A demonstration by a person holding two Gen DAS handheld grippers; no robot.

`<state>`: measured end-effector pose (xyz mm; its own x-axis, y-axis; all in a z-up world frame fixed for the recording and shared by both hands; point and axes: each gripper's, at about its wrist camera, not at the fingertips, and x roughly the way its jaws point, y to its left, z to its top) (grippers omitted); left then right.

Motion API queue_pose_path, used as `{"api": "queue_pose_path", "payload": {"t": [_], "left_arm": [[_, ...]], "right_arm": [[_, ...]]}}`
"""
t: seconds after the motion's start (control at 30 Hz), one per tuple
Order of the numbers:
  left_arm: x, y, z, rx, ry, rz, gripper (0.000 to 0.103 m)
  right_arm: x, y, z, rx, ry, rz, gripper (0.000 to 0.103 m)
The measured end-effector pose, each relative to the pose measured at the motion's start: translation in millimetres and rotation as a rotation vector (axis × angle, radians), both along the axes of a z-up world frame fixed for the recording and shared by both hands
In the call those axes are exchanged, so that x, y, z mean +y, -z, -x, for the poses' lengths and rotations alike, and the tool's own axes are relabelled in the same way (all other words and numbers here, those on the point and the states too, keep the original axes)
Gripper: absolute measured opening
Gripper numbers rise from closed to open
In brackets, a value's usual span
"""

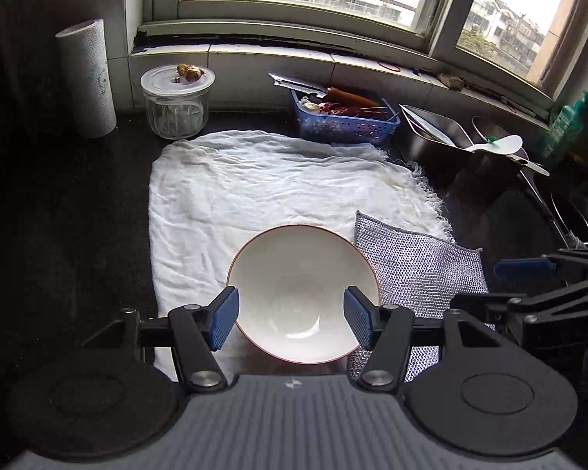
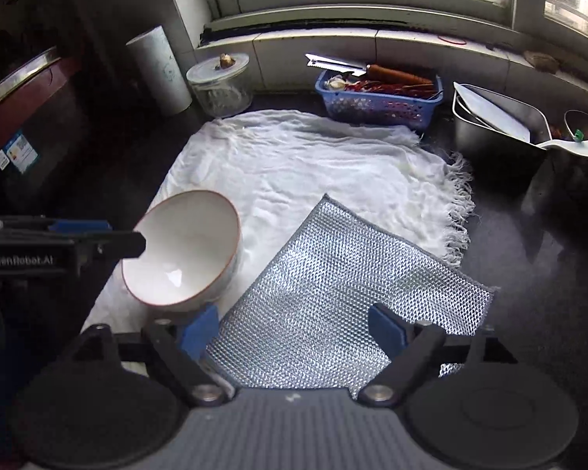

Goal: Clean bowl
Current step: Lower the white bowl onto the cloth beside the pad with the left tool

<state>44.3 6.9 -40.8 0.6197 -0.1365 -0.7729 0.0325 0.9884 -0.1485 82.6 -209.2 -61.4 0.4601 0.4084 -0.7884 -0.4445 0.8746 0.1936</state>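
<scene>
A white bowl with a thin red rim sits on a white cloth. It also shows in the right wrist view. My left gripper is open, its blue pads on either side of the bowl, just above it. A silver mesh scouring cloth lies flat to the right of the bowl, also seen in the left wrist view. My right gripper is open above the near edge of the scouring cloth, empty.
A blue basket with a knife and utensils stands at the back. A glass jar and a paper roll stand back left. Steel containers and a white spoon are back right. Dark countertop surrounds the cloth.
</scene>
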Motion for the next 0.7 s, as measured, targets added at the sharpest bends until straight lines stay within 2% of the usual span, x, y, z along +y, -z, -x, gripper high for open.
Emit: {"api": "queue_pose_path", "payload": {"t": [0.1, 0.17, 0.23, 0.27, 0.3, 0.4, 0.53, 0.63, 0.7], "left_arm": [[-5, -9, 4, 0.0, -0.009, -0.001, 0.058], [-8, -14, 6, 0.006, -0.025, 0.007, 0.058], [-11, -20, 9, 0.015, -0.044, 0.016, 0.066], [-13, -23, 11, 0.014, -0.041, 0.007, 0.074], [-15, -26, 13, 0.009, -0.033, 0.005, 0.075], [-22, -34, 19, 0.003, -0.01, -0.001, 0.076], [-31, -40, 27, -0.013, 0.002, -0.047, 0.076], [-30, -40, 33, -0.013, -0.013, -0.012, 0.076], [-29, -41, 36, -0.019, -0.025, -0.018, 0.076]], "right_arm": [[2, -17, 8, -0.05, 0.074, 0.074, 0.086], [-1, -24, 12, -0.054, 0.089, 0.076, 0.087], [-6, -27, 14, -0.029, 0.107, 0.053, 0.087], [-7, -28, 15, -0.02, 0.113, 0.051, 0.087], [-8, -29, 16, -0.009, 0.123, 0.055, 0.087], [-9, -35, 22, 0.0, 0.125, 0.078, 0.087], [-13, -44, 32, -0.021, 0.125, 0.074, 0.087], [-13, -45, 38, -0.017, 0.126, 0.075, 0.087], [-11, -45, 43, -0.021, 0.125, 0.087, 0.087]]}}
